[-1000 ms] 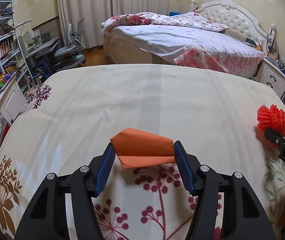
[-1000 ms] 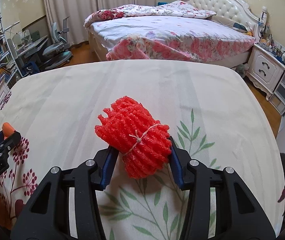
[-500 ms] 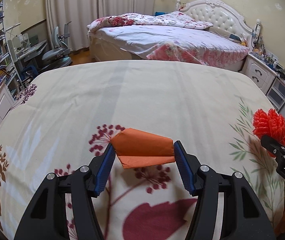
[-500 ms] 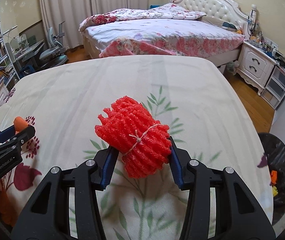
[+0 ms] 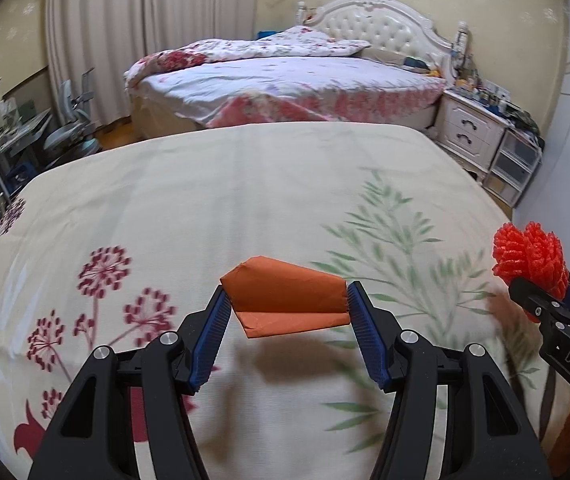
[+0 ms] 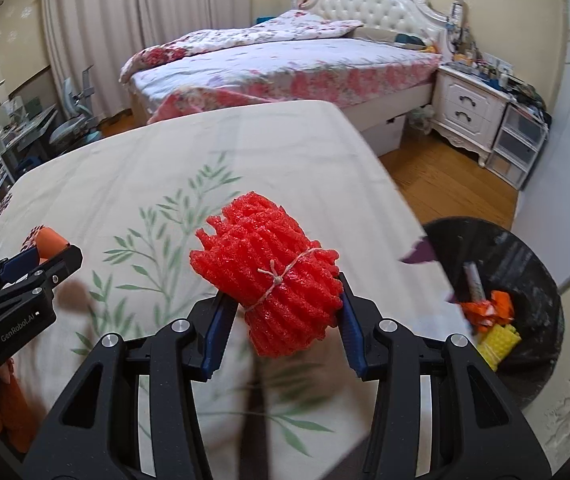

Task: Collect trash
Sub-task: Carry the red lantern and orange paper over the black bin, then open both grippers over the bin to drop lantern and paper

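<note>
the left gripper (image 5: 287, 312) clenches a folded orange paper (image 5: 285, 300) above the bedspread (image 5: 205, 200); the right gripper (image 6: 281, 312) grips a red foam net (image 6: 273, 276) near the bedspread's right edge; carrying step (both loaded); next, reach over the black bin (image 6: 533, 248) and let go

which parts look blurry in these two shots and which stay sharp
Left wrist view: the printed cream bedcover is motion-smeared, while the folded orange paper in the left gripper stays crisp. Right wrist view: the red foam-net bundle is sharp, the cover's edge blurred.
</note>
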Motion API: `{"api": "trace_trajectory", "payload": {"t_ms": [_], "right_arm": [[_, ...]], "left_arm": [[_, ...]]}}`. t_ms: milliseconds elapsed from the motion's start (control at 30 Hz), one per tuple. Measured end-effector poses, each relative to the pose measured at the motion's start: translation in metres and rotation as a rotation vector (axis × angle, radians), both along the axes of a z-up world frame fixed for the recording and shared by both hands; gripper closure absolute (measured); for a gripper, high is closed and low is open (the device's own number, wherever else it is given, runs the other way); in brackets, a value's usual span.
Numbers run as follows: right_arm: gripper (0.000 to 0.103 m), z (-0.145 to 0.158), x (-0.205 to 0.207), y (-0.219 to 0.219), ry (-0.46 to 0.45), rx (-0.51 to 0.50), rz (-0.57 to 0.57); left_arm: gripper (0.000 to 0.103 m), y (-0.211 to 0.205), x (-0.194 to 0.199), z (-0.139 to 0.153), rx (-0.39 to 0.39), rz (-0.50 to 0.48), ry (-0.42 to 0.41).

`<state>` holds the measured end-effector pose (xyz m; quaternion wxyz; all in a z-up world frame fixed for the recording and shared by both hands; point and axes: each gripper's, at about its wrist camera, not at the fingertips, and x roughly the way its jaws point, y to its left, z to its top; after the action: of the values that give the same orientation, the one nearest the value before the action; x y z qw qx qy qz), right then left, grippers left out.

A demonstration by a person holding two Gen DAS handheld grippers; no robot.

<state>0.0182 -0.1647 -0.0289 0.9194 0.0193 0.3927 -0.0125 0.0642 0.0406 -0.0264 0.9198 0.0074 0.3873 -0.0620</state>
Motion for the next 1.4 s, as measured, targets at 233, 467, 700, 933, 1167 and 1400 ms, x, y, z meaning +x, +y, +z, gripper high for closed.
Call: {"api": "trace_trajectory", "payload": {"t_ms": [233,467,700,933,1167,1400], "right_arm": [[0.057,0.002,-0.014,-0.052,-0.025,-0.002,-0.126],[0.057,-0.001,-0.027,-0.099,-0.037,-0.008,-0.240],[0.057,-0.002,-0.036,-0.136,-0.051,-0.020,-0.334],[0.057,-0.003,-0.038,-0.162,-0.060,-0.016,-0.398],[0.056,-0.007,-0.031,-0.180,-0.064,-0.004,-0.437],[0.056,-0.015,-0.022,-0.198,-0.055,0.010,-0.469]], "left_arm": [[0.044,-0.055,-0.004,0.006,-0.003,-0.113,-0.022],[0.044,-0.107,-0.010,0.009,-0.007,-0.219,-0.036],[0.044,-0.156,-0.009,0.016,-0.015,-0.309,-0.065],[0.044,-0.198,-0.003,0.019,-0.015,-0.382,-0.095],[0.044,-0.236,0.011,0.015,0.001,-0.430,-0.093],[0.044,-0.262,0.022,0.006,0.031,-0.464,-0.090]]}}
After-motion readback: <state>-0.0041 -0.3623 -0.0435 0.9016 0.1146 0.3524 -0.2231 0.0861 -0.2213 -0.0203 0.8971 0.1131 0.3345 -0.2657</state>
